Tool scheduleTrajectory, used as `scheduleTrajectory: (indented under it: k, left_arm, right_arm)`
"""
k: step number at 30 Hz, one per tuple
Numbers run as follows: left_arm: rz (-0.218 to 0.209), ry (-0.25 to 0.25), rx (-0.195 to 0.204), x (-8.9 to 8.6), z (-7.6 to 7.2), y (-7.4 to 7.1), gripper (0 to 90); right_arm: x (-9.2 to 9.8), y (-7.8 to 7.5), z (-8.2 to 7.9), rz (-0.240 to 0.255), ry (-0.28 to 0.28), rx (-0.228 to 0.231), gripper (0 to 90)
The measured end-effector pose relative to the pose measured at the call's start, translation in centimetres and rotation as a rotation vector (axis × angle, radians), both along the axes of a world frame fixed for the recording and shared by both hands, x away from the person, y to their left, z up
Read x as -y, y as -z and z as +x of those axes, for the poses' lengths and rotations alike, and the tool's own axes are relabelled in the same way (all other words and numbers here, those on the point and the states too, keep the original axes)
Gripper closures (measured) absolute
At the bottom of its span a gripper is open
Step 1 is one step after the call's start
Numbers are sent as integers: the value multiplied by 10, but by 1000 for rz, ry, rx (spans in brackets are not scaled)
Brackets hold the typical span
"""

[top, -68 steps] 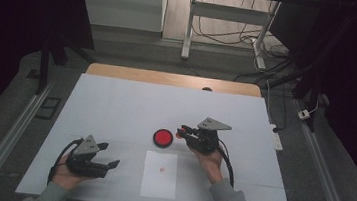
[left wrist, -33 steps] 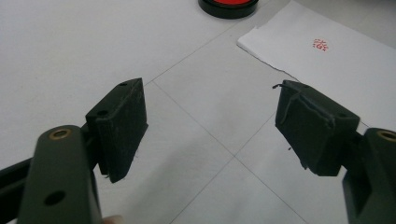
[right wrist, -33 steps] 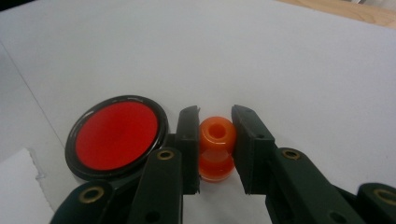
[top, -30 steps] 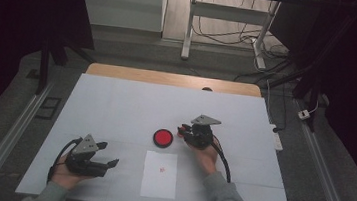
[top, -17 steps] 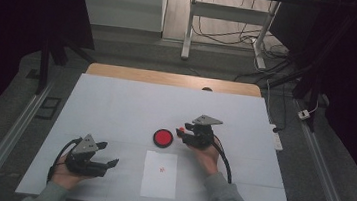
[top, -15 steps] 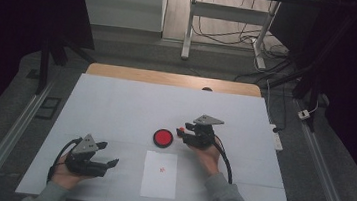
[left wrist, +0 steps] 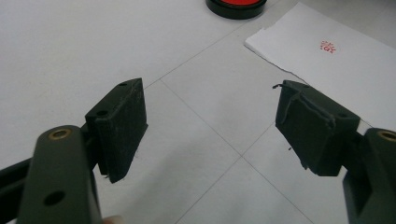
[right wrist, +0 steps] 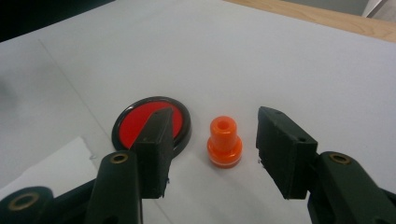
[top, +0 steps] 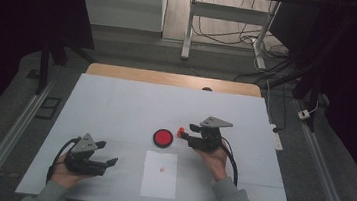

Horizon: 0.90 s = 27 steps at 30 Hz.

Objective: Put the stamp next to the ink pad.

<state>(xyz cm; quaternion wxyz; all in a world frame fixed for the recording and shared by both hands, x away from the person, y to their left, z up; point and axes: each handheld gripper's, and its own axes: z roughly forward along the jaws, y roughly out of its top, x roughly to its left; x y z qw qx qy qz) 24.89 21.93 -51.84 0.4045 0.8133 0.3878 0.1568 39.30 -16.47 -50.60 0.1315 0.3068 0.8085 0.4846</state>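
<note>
Now | right gripper (right wrist: pixel 212 140) just opened, orange stamp (right wrist: pixel 224 142) free between jaws (upright) | left gripper (left wrist: pixel 210 126) open, empty

White table top (top: pixel 115 109), crossed by thin seams. Along its far edge, a bare wooden strip (top: pixel 168 78), with a small dark round thing (top: pixel 207 89) on that strip, too small to tell what. On the grey floor, a metal rail (top: pixel 9 133) to the left of the table and another metal rail (top: pixel 325 171) to its right. Beyond the table, white frame legs (top: pixel 190 26) and loose cables (top: pixel 224 32) among them. Just beside the table's right edge, a white power strip (top: pixel 276 139); farther right, a small white plug (top: pixel 305 114).
</note>
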Motion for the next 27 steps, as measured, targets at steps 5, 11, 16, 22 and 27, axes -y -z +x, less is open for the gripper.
scheduleTrajectory:
  k: [5, 11, 16, 22, 27]
  left_arm:
    - [-4, -5, 3, -1, 0, 0, 247]
    - [-3, -6, 1, -2, 0, 0, 246]
    - [-2, -6, -2, -1, 0, 0, 246]
    - [-1, -8, -4, -2, 1, 1, 246]
    - [0, -7, -5, -1, 1, 1, 246]
  right_arm:
    - [10, -5, -14, -8, -13, 15, 448]
    - [29, -10, -28, 5, 4, 33, 446]
    - [46, -14, -39, 9, 16, 44, 445]
    - [70, -13, -54, 2, 45, 57, 445]
    - [91, -10, -71, -21, 57, 59, 443]
